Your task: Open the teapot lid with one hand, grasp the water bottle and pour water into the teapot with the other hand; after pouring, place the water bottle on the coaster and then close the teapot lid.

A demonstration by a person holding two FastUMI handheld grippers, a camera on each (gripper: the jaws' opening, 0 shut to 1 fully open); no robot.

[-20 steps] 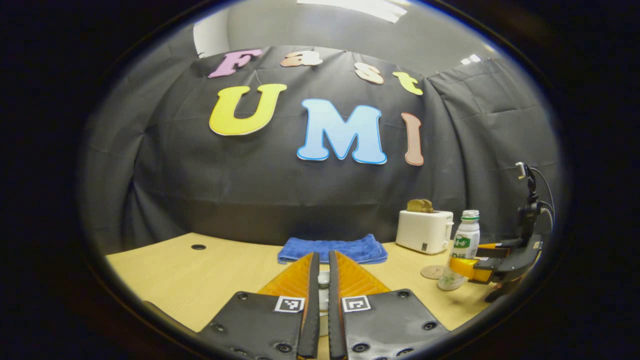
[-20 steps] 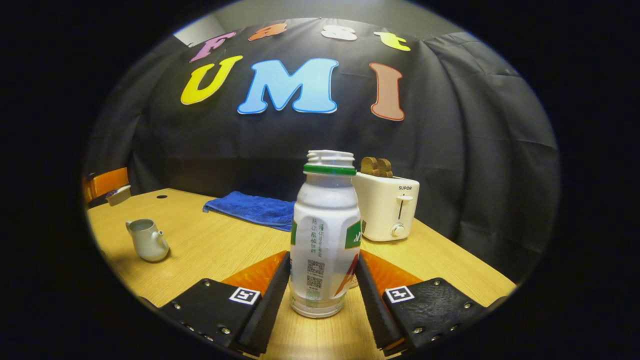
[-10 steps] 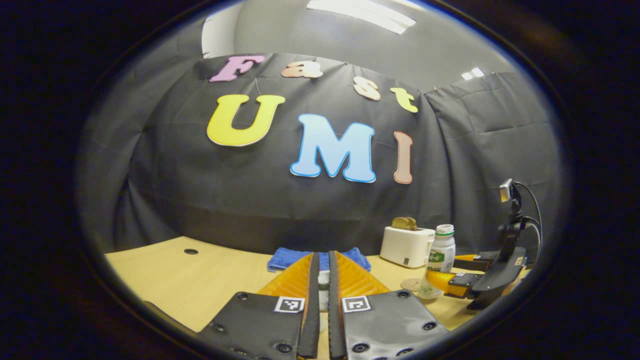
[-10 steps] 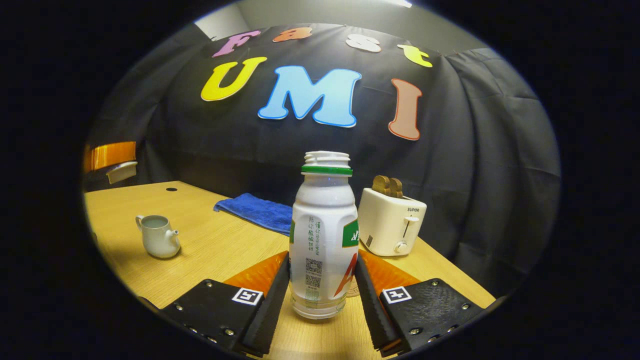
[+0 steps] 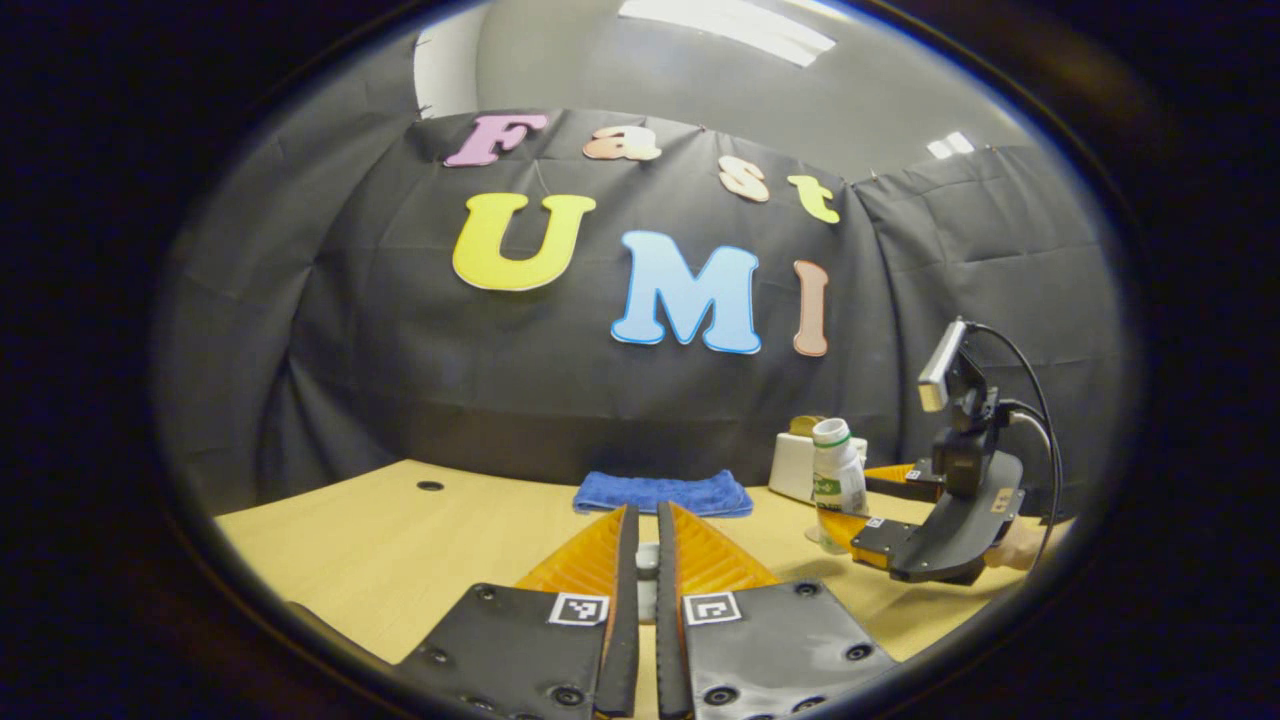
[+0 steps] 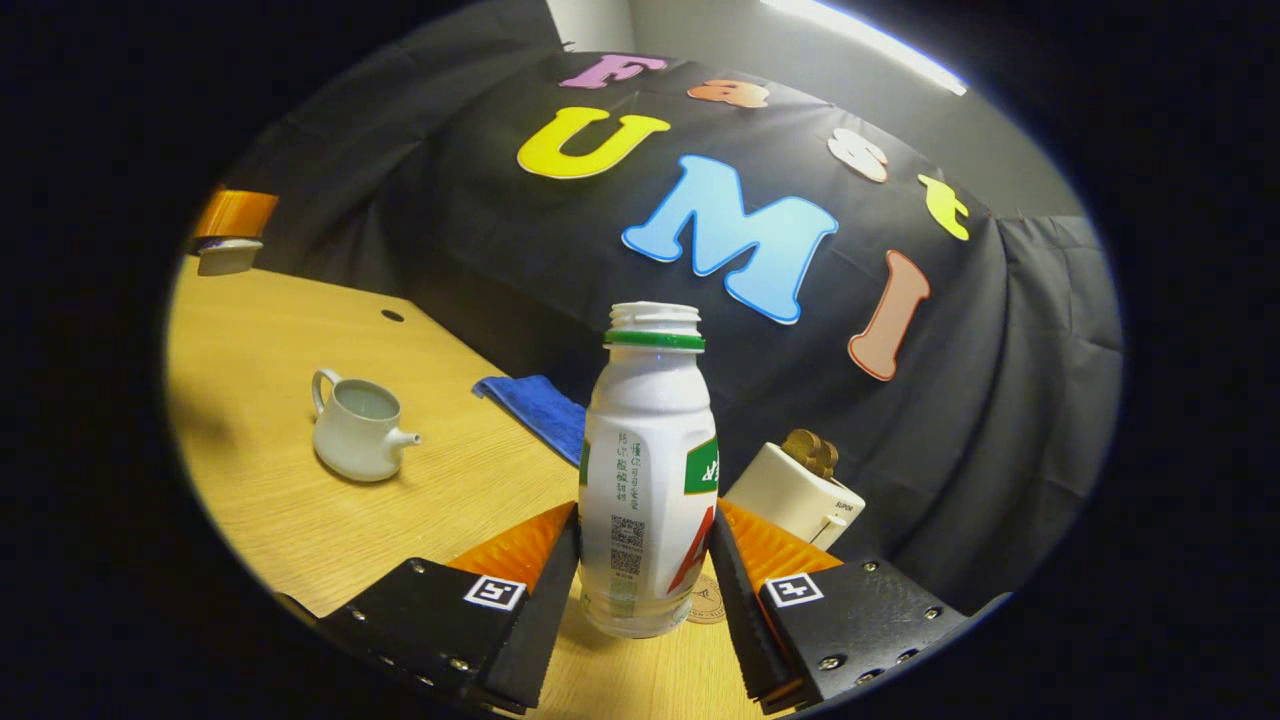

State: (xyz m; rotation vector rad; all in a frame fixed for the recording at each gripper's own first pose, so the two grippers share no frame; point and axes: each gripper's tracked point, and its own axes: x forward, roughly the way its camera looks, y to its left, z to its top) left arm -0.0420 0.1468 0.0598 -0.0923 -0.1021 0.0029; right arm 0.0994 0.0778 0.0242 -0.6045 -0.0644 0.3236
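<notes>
White plastic fills the middle of the right gripper view: an uncapped water bottle (image 6: pixel 648 470) with a green neck ring stands clamped between the fingers of the right hand-held gripper (image 6: pixel 645 560), both pressing on its lower sides. Whether the bottle's base touches the table cannot be told. Just behind the bottle's base, a round coaster (image 6: pixel 708 603) lies on the wooden table (image 6: pixel 300 500). Ahead and to the left of this hand-held gripper sits a pale teapot (image 6: pixel 358 432), lid off, its mouth open and its spout pointing right. Beyond it a folded blue towel (image 6: pixel 535 410) lies by the booth wall, and to the right stands a white toaster (image 6: pixel 795 492) with toast in its slots.

In the left gripper view, the left hand-held gripper (image 5: pixel 645 560) is clenched almost fully, its fingers pinching a small pale object, likely the teapot lid (image 5: pixel 647 565), of which little shows. Far to its right the other hand-held gripper holds the bottle, with a hand (image 5: pixel 1015 548) at its rear.
</notes>
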